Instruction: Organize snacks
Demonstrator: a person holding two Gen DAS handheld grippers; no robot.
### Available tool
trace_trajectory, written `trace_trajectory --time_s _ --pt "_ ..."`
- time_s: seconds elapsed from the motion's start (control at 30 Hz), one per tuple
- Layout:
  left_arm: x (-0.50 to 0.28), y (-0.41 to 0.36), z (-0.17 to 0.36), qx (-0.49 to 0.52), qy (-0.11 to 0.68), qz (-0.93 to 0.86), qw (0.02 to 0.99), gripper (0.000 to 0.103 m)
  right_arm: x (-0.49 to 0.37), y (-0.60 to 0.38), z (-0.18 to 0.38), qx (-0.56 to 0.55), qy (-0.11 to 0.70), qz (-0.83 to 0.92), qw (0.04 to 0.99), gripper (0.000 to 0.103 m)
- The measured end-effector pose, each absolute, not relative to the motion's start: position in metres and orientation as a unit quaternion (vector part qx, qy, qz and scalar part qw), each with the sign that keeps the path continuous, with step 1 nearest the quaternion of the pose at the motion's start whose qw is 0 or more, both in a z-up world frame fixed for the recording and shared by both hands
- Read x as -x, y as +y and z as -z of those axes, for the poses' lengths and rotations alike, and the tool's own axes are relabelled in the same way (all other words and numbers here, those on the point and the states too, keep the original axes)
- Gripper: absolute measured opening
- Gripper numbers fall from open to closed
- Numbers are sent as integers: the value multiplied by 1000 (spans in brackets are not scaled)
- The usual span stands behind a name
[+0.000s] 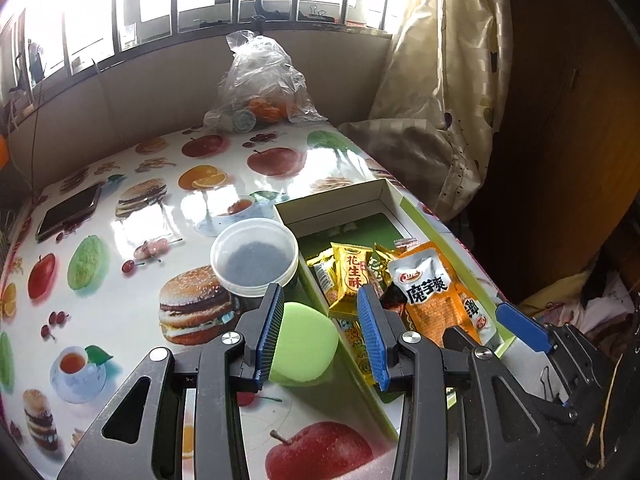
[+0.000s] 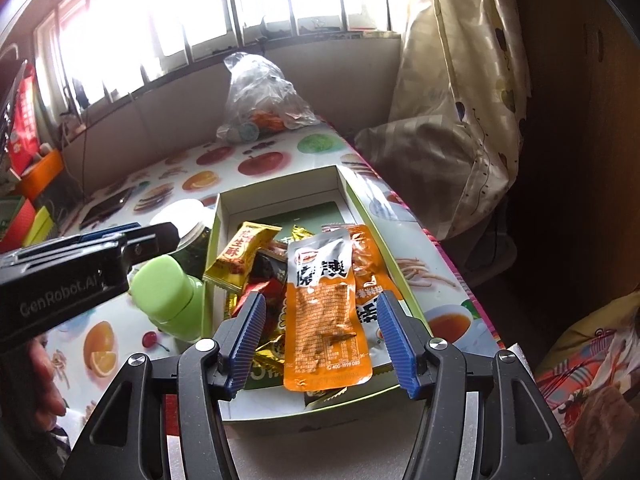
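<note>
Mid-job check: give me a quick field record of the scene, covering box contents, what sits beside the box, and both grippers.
box: open cardboard box on the fruit-print table
contents: orange pouch on top, yellow snack pack, other packets beneath
beside box: green-capped bottle, clear plastic tub
table, far end: clear plastic bag; phone
left gripper: open, nothing held
right gripper: open, above the orange pouch, fingers not pressing it

The table (image 1: 120, 240) wears a glossy printed covering that mirrors the window. The box (image 2: 340, 184) looks like matt cardboard — the snack packets (image 2: 326, 312) are shiny foil-like plastic. Ribbed blue pads (image 2: 394, 340) line black, matt plastic tongs (image 2: 320, 338) — their pivot bolts look metallic.
</note>
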State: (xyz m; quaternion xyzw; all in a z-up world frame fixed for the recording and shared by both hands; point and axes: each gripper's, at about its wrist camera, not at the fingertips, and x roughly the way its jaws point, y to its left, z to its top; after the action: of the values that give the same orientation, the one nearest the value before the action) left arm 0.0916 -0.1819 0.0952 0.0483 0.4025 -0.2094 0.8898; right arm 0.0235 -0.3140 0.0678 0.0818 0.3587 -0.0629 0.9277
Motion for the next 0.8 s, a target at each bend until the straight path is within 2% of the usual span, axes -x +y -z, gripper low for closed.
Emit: trace_trajectory --time_s 0.33,0.8 --pt "-54 -160 -95 -54 388 203 897 40 0 -296 -77 -67 344 61 934 58" --pt "-9 -135 -48 -74 429 186 881 40 39 -282 -58 -61 366 63 926 58"
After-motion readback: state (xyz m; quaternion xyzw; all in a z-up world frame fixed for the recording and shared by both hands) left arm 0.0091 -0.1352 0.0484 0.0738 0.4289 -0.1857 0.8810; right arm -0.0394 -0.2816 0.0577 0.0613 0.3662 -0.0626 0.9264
